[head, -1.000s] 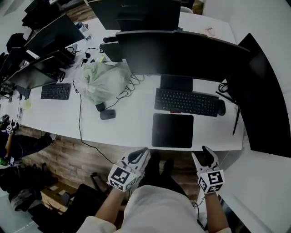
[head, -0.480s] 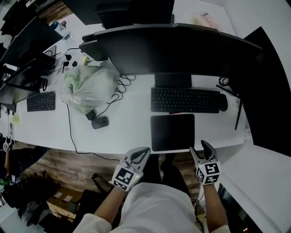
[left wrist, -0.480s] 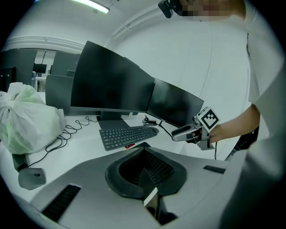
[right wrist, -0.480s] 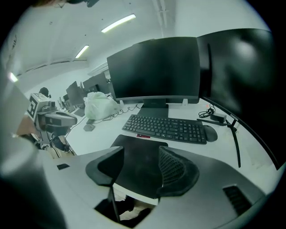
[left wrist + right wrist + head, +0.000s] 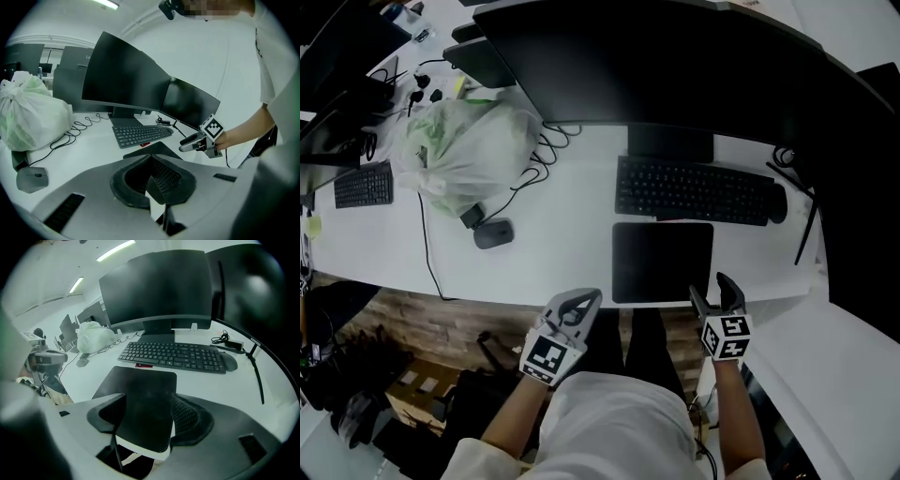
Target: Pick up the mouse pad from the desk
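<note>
Nearest, the left gripper (image 5: 578, 302) hangs just off the surface's (image 5: 562, 253) front edge, jaws together and empty. The right gripper's (image 5: 712, 292) jaws have just been opening. They stand apart at the near right corner of the mouse pad (image 5: 662, 262), not pressing it. The pad lies flat, with the keyboard (image 5: 694, 190) just beyond.

On my right claw (image 5: 149, 420) the jaws have just been opening. I see the black mouse pad (image 5: 136, 385) between them, not squeezed. A keyboard (image 5: 176, 356) lies behind it on the worktop (image 5: 272, 385).
</note>
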A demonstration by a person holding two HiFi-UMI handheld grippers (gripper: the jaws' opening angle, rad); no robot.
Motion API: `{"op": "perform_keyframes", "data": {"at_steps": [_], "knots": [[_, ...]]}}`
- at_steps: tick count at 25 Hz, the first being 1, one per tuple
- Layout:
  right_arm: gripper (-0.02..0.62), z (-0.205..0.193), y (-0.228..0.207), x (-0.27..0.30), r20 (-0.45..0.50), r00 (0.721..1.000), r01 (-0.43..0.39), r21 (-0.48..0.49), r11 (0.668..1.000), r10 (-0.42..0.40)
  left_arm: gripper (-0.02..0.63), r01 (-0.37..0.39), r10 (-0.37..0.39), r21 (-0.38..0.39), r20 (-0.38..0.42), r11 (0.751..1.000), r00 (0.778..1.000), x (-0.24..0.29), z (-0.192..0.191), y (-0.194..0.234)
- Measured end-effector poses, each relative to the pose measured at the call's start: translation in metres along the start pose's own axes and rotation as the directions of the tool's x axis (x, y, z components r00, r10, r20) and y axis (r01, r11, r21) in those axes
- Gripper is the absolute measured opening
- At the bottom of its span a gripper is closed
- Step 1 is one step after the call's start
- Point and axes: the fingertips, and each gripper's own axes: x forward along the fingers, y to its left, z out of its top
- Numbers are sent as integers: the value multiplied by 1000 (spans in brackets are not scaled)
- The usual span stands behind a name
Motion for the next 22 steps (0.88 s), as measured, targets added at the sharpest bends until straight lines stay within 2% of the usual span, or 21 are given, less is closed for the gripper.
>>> {"op": "perform_keyframes", "data": {"at_steps": [12,16,22], "knots": [[391,-46,-20,58,-141,989,51,36,998,-45,15,-25,22,-59,-41,998,999,16,-33,9],[396,-48,-19,63,-147,986,82,13,997,-79,15,-30,27,-65,-51,997,998,17,-38,13],[360,-48,-15,63,-146,984,101,9,995,-99,15,-31,27,-68,-57,997,998,17,-38,17]]}}
